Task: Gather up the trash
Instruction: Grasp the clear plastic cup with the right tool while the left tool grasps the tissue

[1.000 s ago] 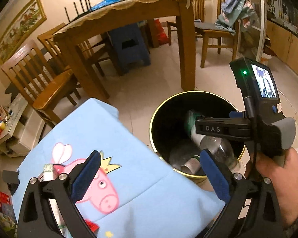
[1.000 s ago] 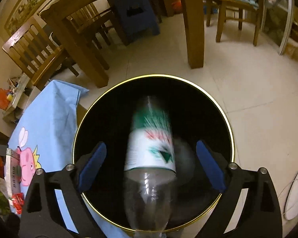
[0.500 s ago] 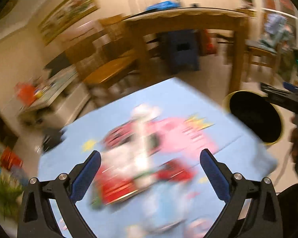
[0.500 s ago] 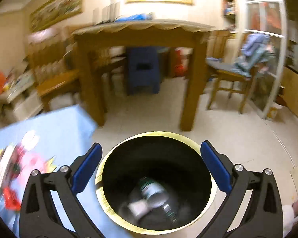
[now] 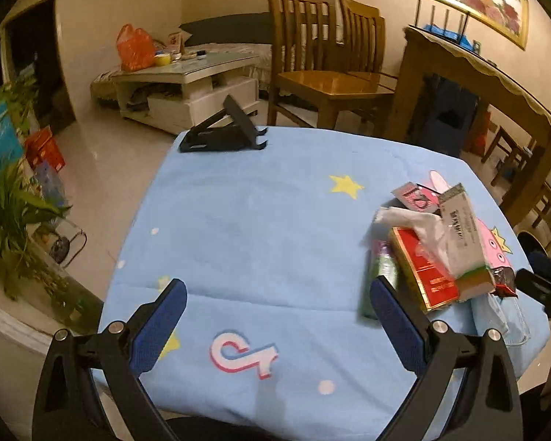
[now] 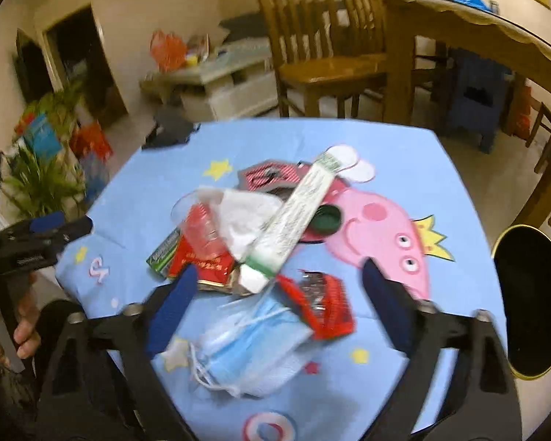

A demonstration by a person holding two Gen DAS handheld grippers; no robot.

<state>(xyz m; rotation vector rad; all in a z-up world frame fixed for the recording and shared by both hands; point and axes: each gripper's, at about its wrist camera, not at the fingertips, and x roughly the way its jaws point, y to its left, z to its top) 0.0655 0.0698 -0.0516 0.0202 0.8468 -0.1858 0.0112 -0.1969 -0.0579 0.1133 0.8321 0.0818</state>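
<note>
A heap of trash lies on the blue cartoon-print tablecloth: a long white and green box, a red box, white tissue, a blue face mask, a red foil wrapper and a dark green cap. My right gripper is open and empty just above the mask and wrapper. My left gripper is open and empty over bare cloth, with the heap to its right. The black bin with a gold rim stands on the floor to the right.
A black folding stand sits at the table's far edge. Wooden chairs and a wooden dining table stand beyond. A white coffee table is at the back left, a potted plant at the left.
The bottle dropped from my right gripper into the bin. Both grippers then swung left from the bin to the table and the trash heap, both still open.
</note>
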